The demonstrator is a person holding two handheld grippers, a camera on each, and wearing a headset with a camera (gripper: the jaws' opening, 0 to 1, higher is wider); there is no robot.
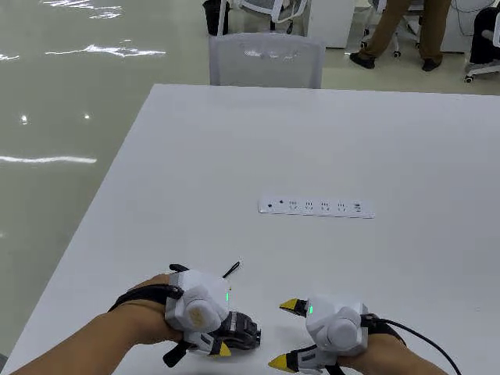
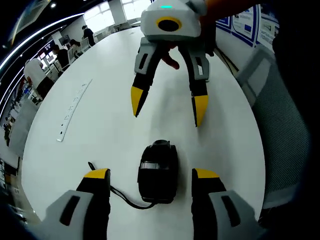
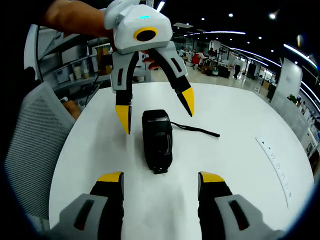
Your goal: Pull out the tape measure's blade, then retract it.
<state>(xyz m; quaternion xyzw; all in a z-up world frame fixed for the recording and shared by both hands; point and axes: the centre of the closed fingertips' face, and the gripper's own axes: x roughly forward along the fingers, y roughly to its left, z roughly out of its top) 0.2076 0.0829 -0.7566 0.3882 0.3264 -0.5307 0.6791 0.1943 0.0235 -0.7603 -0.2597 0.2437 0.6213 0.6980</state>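
Observation:
A black tape measure (image 1: 244,330) lies on the white table (image 1: 312,148) near its front edge, blade not drawn out. Its thin black wrist cord (image 1: 232,269) trails away from it. In the left gripper view the tape measure (image 2: 158,172) sits between my left gripper's (image 2: 151,174) open yellow-tipped jaws, with a gap on each side. My right gripper (image 2: 168,104) faces it from beyond, also open. In the right gripper view the tape measure (image 3: 157,140) lies ahead of my right gripper (image 3: 161,177), with the left gripper (image 3: 155,107) over its far end. The right gripper (image 1: 285,333) holds nothing.
A white power strip (image 1: 316,207) lies flat mid-table, beyond the grippers. A grey mesh chair (image 1: 266,58) stands at the far table edge. A person's legs (image 1: 398,31) and office chairs are far back on the shiny floor. The table's left edge (image 1: 86,234) runs diagonally.

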